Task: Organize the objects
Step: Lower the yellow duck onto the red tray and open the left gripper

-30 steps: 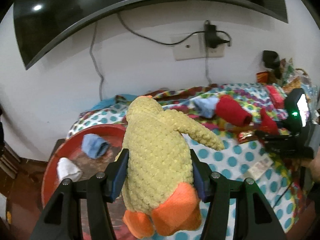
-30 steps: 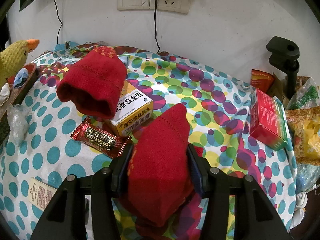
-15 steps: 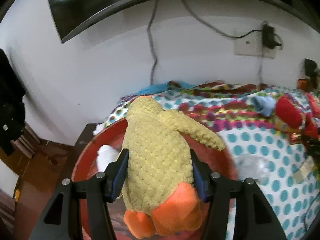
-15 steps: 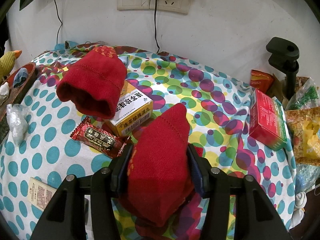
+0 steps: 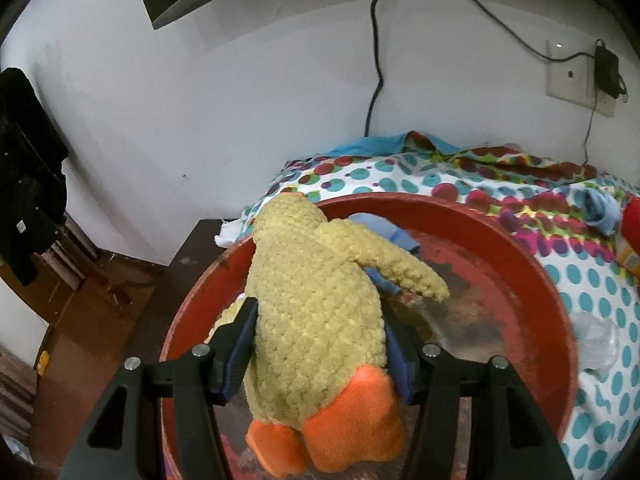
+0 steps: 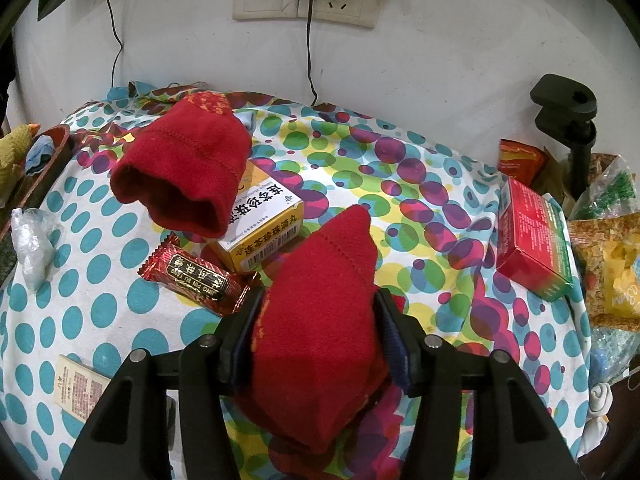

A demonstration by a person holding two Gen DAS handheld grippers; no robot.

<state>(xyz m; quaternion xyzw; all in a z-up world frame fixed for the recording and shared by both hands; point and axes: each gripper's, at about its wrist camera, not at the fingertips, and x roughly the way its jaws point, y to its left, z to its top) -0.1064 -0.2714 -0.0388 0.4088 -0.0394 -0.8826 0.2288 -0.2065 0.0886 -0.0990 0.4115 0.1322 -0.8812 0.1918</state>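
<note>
My left gripper (image 5: 316,308) is shut on a yellow knitted plush duck (image 5: 304,248) with orange feet, held over the round red tray (image 5: 552,280). A blue cloth (image 5: 388,232) lies in the tray behind the duck. My right gripper (image 6: 318,300) has a red sock (image 6: 320,340) between its pads, low over the spotted tablecloth (image 6: 100,312); its jaws are opening, and the pads still touch the sock. A second red sock (image 6: 188,168) lies on a yellow medicine box (image 6: 264,228). In the right wrist view the duck (image 6: 16,148) shows at the far left.
A red candy wrapper (image 6: 196,280), a crumpled clear plastic wad (image 6: 32,244) and a paper leaflet (image 6: 80,384) lie left of the right gripper. A red box (image 6: 532,236), snack bags (image 6: 608,264) and a black clamp (image 6: 568,120) crowd the right edge. Wall sockets and cables are behind.
My left gripper has carried the duck leftwards and down, from over the tablecloth to over the red tray. The right gripper has stayed in place, its jaws slightly wider around the sock.
</note>
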